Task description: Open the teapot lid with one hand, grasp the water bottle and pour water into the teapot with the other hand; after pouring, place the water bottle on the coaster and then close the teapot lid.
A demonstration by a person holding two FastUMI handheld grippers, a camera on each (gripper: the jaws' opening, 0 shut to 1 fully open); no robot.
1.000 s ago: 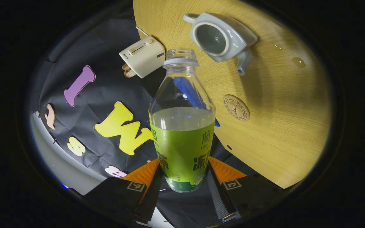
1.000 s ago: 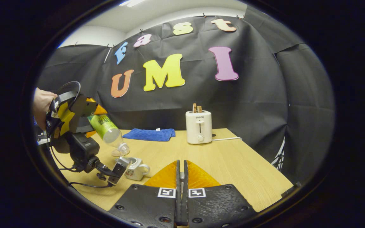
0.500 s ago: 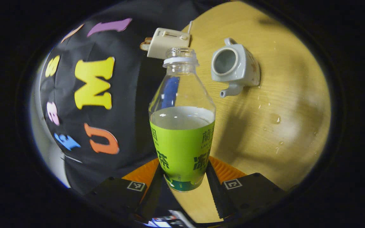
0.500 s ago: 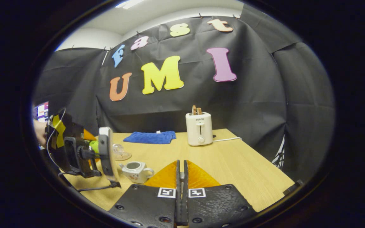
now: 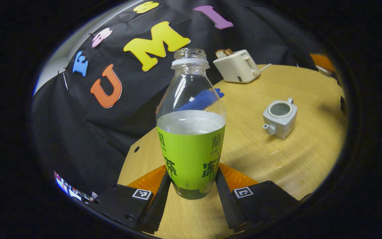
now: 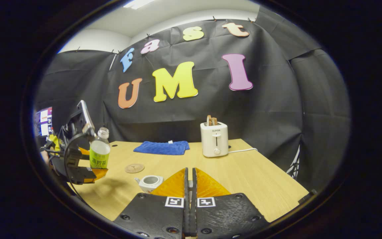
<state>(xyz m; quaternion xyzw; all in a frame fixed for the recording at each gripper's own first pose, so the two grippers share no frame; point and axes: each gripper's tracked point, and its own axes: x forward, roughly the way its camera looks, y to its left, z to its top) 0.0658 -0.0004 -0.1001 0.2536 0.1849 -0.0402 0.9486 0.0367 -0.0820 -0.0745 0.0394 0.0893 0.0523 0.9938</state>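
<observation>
An uncapped water bottle [image 5: 191, 132] with a green label, about half full, stands upright between the fingers of my left gripper [image 5: 191, 179], which is shut on its lower body. In the right gripper view that bottle [image 6: 99, 153] and left gripper [image 6: 95, 167] hang above the table's left side. The white teapot [image 5: 280, 119] sits lidless on the table, to the right of the bottle. A round cork coaster [image 6: 134, 168] lies behind the teapot [image 6: 150, 182]. My right gripper [image 6: 189, 186] is shut, with a thin pale piece, seemingly the lid's knob, pinched between its fingers; the rest of the lid is hidden.
A white toaster [image 6: 214, 143] with toast stands at the back of the wooden table [image 6: 244, 179], its cord trailing right. A folded blue cloth [image 6: 161, 147] lies at the back left. Small water drops [image 5: 274, 152] dot the wood near the teapot.
The left gripper has swung the bottle from tilted over the teapot back to upright and carried it left, away from the teapot. The right gripper has hardly moved.
</observation>
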